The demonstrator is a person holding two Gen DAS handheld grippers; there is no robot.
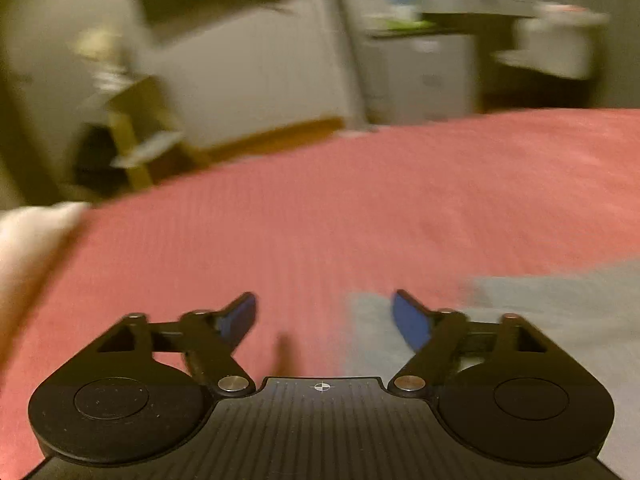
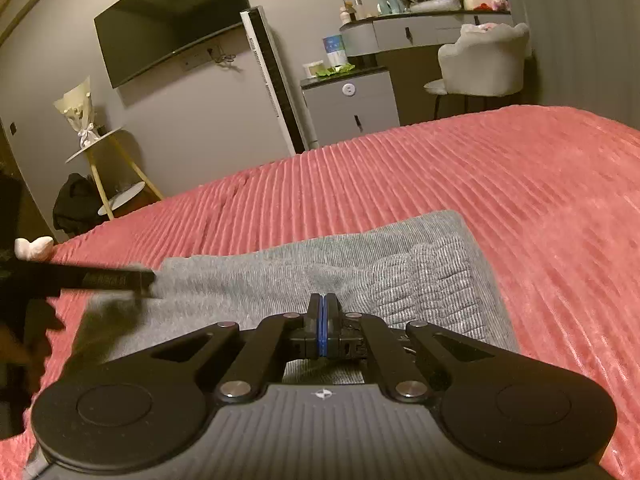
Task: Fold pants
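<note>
Grey knit pants [image 2: 360,268] lie folded into a flat rectangle on the red ribbed bedspread [image 2: 500,184]. My right gripper [image 2: 324,304] is shut just above the near edge of the pants; I cannot tell whether cloth is pinched between its blue pads. My left gripper [image 1: 324,316] is open and empty over the bedspread [image 1: 280,220], with the pants [image 1: 540,312] under its right finger and to the right. The left view is blurred by motion. The left gripper also shows in the right wrist view [image 2: 132,280], blurred, at the left edge of the pants.
A white soft item [image 2: 34,247] lies at the bed's left edge; it also shows in the left wrist view [image 1: 32,236]. Beyond the bed stand a wall TV [image 2: 172,20], a yellow-legged side table [image 2: 108,168], a white tower unit [image 2: 276,76], a grey cabinet [image 2: 352,104] and a chair [image 2: 480,64].
</note>
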